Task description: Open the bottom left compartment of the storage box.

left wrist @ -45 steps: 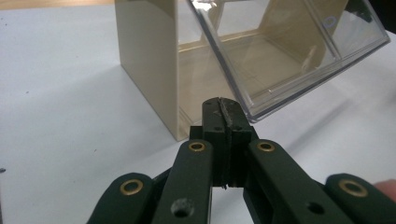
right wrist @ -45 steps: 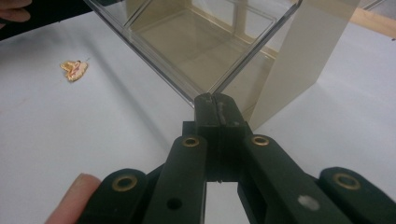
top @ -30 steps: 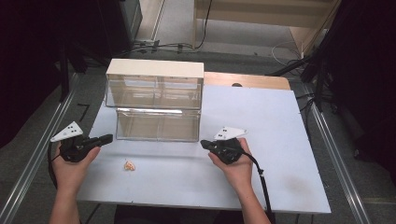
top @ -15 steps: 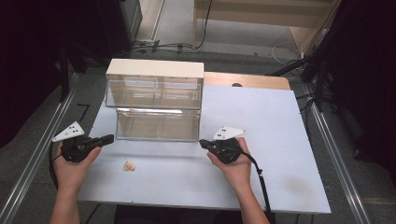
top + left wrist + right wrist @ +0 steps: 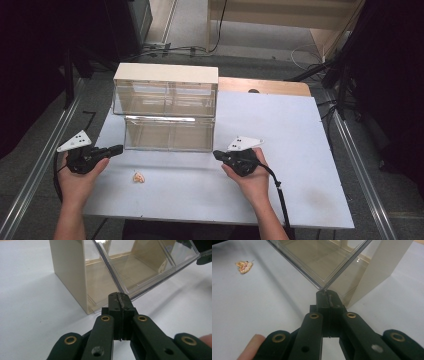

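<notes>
Currently both grippers are sitting closed and empty: left gripper (image 5: 114, 149) and right gripper (image 5: 218, 154) flanking the clear drawer cabinet (image 5: 166, 112) mid-frame; small orange piece (image 5: 138, 177) lying lower left, not yet picked.

This looks like a lab or test room set up for recording, not a home. A plain white bench (image 5: 280, 165) stands between metal rails (image 5: 360, 170) on a grey floor, with dark curtains (image 5: 30, 75) at both sides. Loose cables (image 5: 170, 49) lie on the floor behind, near bare wooden furniture (image 5: 280, 15). The bench carries little besides a clear drawer box (image 5: 166, 107).
</notes>
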`<state>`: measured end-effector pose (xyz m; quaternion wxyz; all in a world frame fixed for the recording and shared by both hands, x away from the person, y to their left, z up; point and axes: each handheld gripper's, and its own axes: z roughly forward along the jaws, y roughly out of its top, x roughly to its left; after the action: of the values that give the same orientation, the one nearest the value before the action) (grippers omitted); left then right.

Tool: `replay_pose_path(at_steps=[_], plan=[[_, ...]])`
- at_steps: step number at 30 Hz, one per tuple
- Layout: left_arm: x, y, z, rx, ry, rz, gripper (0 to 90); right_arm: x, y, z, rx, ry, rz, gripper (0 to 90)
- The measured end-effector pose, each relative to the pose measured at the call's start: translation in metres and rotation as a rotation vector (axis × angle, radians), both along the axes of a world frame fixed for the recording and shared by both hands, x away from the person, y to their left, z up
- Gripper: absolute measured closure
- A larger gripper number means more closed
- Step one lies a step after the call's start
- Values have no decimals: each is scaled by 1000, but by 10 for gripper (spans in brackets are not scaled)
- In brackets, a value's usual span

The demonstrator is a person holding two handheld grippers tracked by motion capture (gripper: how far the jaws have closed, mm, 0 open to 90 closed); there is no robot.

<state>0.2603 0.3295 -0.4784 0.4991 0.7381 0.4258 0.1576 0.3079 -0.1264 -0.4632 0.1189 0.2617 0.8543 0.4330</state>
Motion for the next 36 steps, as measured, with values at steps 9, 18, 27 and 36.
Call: replay_pose_path(at_steps=[9, 18, 27, 36], plan=[[0, 0, 1, -3, -3, -1, 900, 0, 0, 0, 20, -1, 6, 878], [-1, -1, 3, -11, -18, -9, 900, -3, 0, 7, 52, -32, -1, 878], [-3, -6, 13, -36, -72, -30, 900, -5, 1, 19, 91, -76, -10, 879], [-4, -14, 27, -55, -153, -22, 900, -7, 4, 31, 115, -118, -11, 878]])
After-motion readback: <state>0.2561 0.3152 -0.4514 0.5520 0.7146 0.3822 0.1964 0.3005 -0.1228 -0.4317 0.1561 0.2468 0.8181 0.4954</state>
